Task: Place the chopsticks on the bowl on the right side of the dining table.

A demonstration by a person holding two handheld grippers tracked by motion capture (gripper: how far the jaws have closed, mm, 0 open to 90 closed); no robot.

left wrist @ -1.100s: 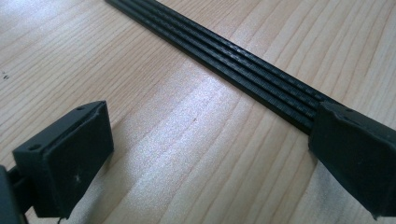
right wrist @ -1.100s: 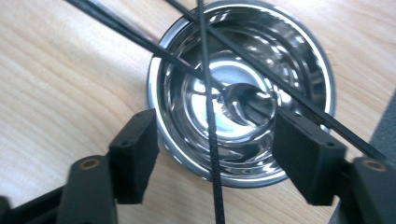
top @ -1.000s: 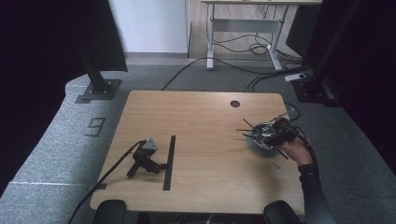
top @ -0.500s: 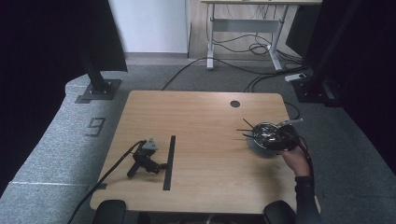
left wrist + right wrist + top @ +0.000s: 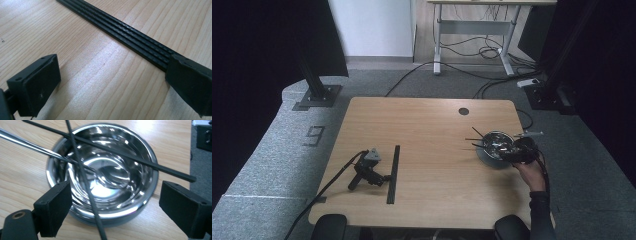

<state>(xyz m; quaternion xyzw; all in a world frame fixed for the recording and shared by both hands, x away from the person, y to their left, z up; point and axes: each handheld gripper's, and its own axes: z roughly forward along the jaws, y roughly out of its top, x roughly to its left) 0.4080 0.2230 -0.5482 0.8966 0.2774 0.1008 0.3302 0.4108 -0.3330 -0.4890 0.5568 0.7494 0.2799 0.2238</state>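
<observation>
A steel bowl (image 5: 488,156) stands at the right side of the wooden table (image 5: 427,120). In the right gripper view the bowl (image 5: 147,185) holds two black chopsticks (image 5: 130,157) lying across its rim and a metal spoon (image 5: 30,145). A hand holds my right gripper (image 5: 518,152) at the bowl's near right edge. That right gripper (image 5: 122,212) is open, jaws either side of the bowl, gripping nothing. My left gripper (image 5: 379,176) lies unheld on the table beside a long black ridged strip (image 5: 393,170). The left gripper (image 5: 112,85) is open, and its right jaw overlaps the strip (image 5: 130,37).
The left gripper's cable (image 5: 332,180) trails off the table's near left edge. A round cable hole (image 5: 463,111) sits at the back right of the table. Grey floor, black stand bases and loose cables surround the table.
The hand with the right gripper has shifted slightly right and nearer along the bowl's edge. The left gripper and strip have not moved.
</observation>
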